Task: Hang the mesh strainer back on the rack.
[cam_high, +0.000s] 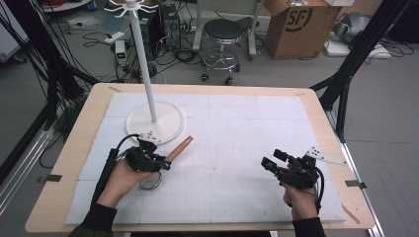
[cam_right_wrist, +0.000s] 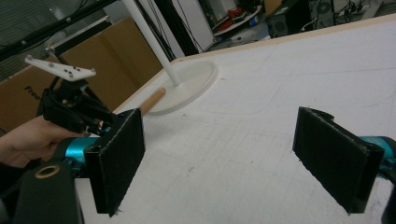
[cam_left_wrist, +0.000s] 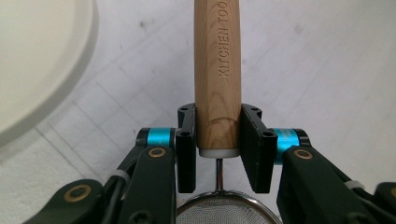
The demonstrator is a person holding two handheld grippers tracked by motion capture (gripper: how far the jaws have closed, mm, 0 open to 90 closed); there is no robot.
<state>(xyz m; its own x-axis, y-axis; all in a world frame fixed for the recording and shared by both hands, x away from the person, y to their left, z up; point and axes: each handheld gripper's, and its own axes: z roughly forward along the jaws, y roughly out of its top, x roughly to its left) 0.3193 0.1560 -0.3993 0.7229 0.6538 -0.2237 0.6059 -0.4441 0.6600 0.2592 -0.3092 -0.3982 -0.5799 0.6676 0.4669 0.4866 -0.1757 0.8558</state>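
On the white mat, near-left quarter, entries as follows.

Strainer [cam_high: 149, 180]: small wire-mesh sieve with a metal rim and a wooden handle; mesh bowl lies under the left hand in the high view, and its rim shows at the bottom of the left gripper view [cam_left_wrist: 224, 210].
Wooden handle [cam_left_wrist: 217, 70]: round, pale wood, stamped "KITCHEN TOO…"; points away from the person toward the stand base, its tip just short of that base [cam_high: 184, 144].
Left gripper [cam_left_wrist: 217, 140]: jaws pinched on the handle's lower end, one pad flat against each side.
Left hand [cam_high: 121, 180]: wrapped around the gripper body, dark sleeve behind.
Right gripper [cam_high: 272, 159]: jaws spread wide with nothing between them, over bare mat, well apart from the strainer [cam_right_wrist: 219, 154].
Right hand [cam_high: 296, 197]: near the table's right front edge.
Stand [cam_high: 146, 74]: white pole with hooks at the top, on a round white base [cam_high: 170, 126] at the mat's far left.
Table [cam_high: 59, 197]: light wooden top, covered by the white gridded mat [cam_high: 237, 138].
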